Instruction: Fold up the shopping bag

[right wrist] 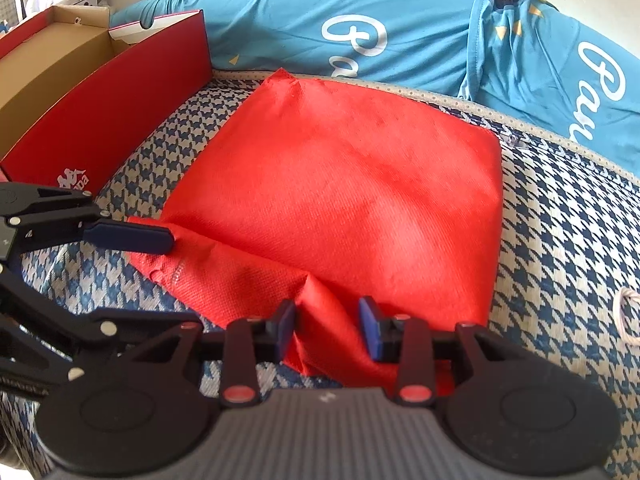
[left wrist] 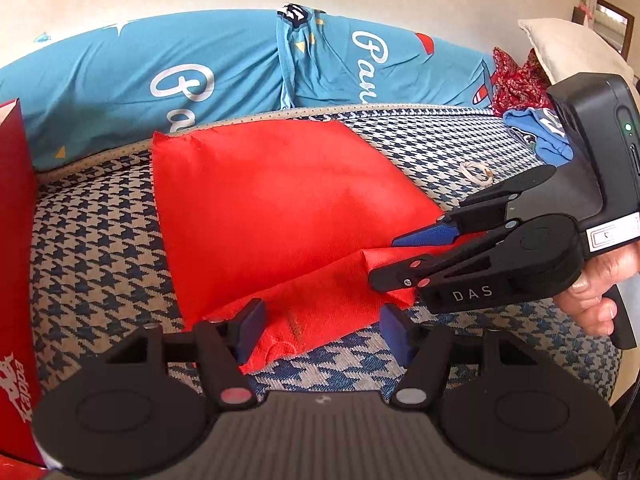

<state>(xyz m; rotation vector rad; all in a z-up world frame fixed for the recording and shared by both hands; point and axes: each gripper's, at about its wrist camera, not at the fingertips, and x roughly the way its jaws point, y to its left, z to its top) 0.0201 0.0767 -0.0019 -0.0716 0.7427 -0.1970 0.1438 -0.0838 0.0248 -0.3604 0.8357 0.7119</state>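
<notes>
right gripper straddling red bag fold, contact unclear, box cropped

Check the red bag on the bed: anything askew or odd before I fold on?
The red bag lies mostly flat, but its near edge is bunched into a raised ridge in front of the right tongs, not square. Nothing looks torn or spilled.
</notes>
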